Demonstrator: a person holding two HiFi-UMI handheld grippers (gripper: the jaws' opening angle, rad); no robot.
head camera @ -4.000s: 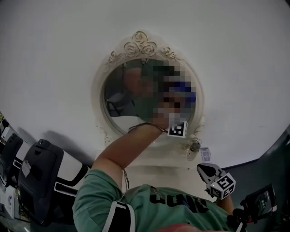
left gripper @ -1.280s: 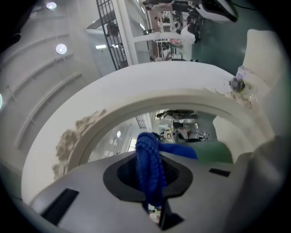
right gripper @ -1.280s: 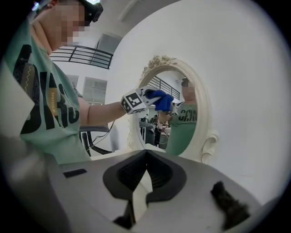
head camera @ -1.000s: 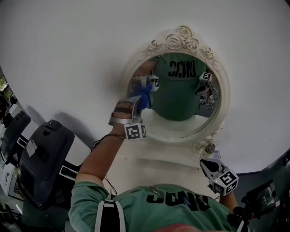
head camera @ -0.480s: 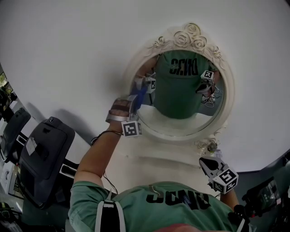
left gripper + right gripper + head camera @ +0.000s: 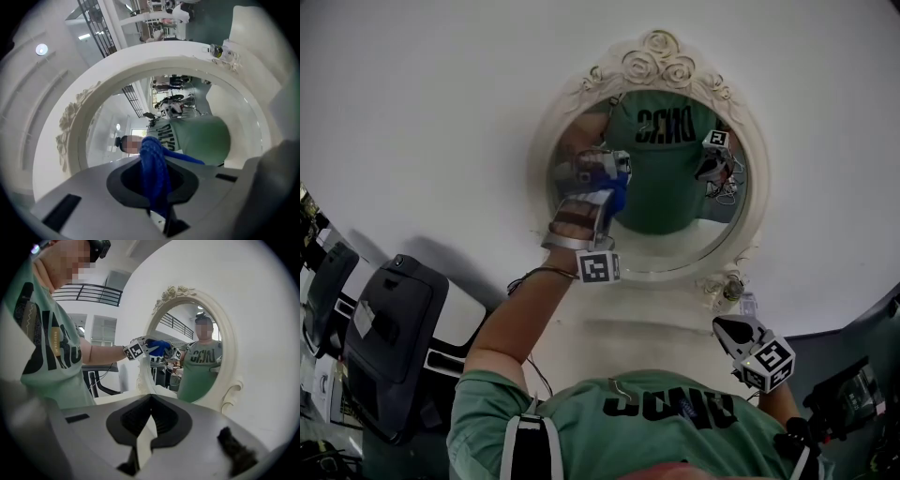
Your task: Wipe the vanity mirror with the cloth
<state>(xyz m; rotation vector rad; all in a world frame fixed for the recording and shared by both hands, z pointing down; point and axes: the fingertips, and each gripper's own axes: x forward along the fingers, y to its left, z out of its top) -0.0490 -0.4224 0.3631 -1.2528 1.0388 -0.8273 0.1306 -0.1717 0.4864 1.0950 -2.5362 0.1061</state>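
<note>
The oval vanity mirror (image 6: pixel 675 202) in its white rose-topped frame (image 6: pixel 659 56) stands against a white wall. My left gripper (image 6: pixel 602 208) is shut on a blue cloth (image 6: pixel 619 197) and holds it against the left part of the glass. In the left gripper view the blue cloth (image 6: pixel 154 171) is bunched between the jaws of my left gripper (image 6: pixel 157 161), right at the mirror (image 6: pixel 206 108). My right gripper (image 6: pixel 733 335) hangs low at the right, away from the mirror, shut and empty. From the right gripper (image 6: pixel 150 416) I see the mirror (image 6: pixel 201 366) and the cloth (image 6: pixel 159 347).
The mirror rests on a white vanity top (image 6: pixel 628 342). A small bottle (image 6: pixel 732 291) stands by the frame's lower right foot. A black padded case (image 6: pixel 389 342) lies at the lower left. Dark floor shows at the far right.
Four seconds ago the left gripper was at the mirror's lower right; it has since carried the cloth to the left side of the glass. The right gripper has stayed low.
</note>
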